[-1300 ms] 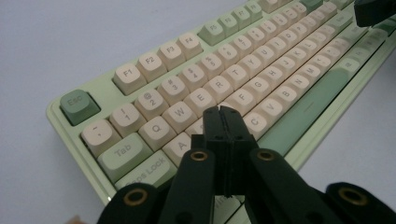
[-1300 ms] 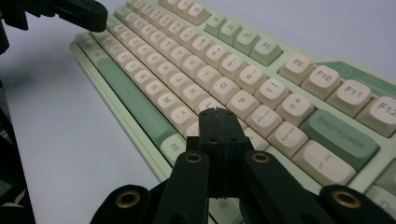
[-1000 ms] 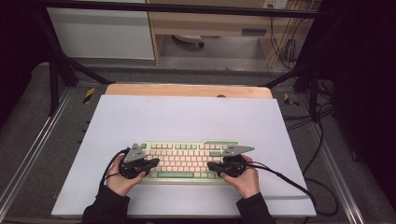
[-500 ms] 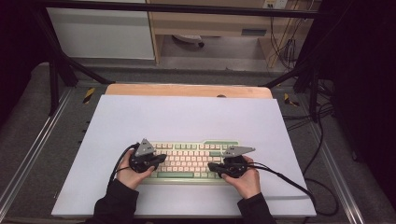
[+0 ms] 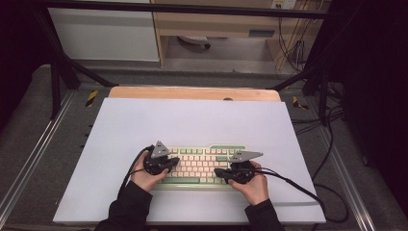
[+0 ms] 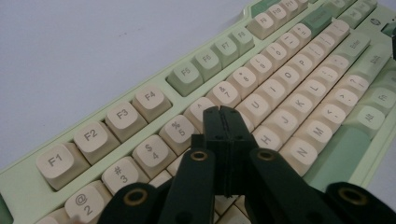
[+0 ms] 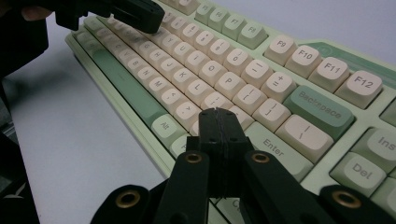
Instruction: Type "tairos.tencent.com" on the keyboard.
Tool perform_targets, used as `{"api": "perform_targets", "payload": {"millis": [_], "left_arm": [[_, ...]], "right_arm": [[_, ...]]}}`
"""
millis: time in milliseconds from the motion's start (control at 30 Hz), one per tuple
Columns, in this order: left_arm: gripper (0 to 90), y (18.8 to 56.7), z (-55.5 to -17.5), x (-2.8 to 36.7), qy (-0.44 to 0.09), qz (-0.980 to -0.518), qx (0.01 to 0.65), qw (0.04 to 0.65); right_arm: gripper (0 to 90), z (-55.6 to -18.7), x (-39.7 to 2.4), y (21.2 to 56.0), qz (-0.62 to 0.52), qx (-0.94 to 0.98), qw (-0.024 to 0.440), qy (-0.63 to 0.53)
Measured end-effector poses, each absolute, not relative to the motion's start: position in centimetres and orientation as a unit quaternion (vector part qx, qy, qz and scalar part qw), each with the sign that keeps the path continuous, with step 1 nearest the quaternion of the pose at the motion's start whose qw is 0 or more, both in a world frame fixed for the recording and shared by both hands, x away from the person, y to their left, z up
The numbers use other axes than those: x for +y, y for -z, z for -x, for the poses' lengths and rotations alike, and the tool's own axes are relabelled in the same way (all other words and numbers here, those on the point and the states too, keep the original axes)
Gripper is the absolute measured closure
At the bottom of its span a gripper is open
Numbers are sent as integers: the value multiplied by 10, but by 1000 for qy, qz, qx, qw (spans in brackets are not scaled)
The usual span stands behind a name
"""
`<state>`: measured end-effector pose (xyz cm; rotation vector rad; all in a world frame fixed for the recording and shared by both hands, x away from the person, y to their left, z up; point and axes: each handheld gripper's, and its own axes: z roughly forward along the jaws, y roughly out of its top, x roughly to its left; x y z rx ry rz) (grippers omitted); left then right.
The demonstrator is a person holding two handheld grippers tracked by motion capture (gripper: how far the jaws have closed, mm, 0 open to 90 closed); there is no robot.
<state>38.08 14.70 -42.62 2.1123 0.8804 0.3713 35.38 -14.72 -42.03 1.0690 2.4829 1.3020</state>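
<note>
Typing looks under way on the keyboard, which lies near the table's front edge. The left gripper and right gripper, jaws together, hover over keys; contact is unclear.

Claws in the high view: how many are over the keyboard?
2. The left claw is over the left half of the keyboard; the right claw is over its right half, near the front edge. Both are shut.

Right hand-held gripper, jaws pressed together, tips over keys near Enter on green-and-cream keyboard. Left hand-held gripper above far rows. Pale surface beneath.
</note>
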Motion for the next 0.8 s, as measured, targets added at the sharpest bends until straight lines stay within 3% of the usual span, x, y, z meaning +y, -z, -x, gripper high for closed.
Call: {"api": "perform_targets", "payload": {"millis": [800], "left_arm": [[900,423,-372,153,-151,-834,336,411]], "right_arm": [[900,-354,-147,421,-357,825,71,-433]]}}
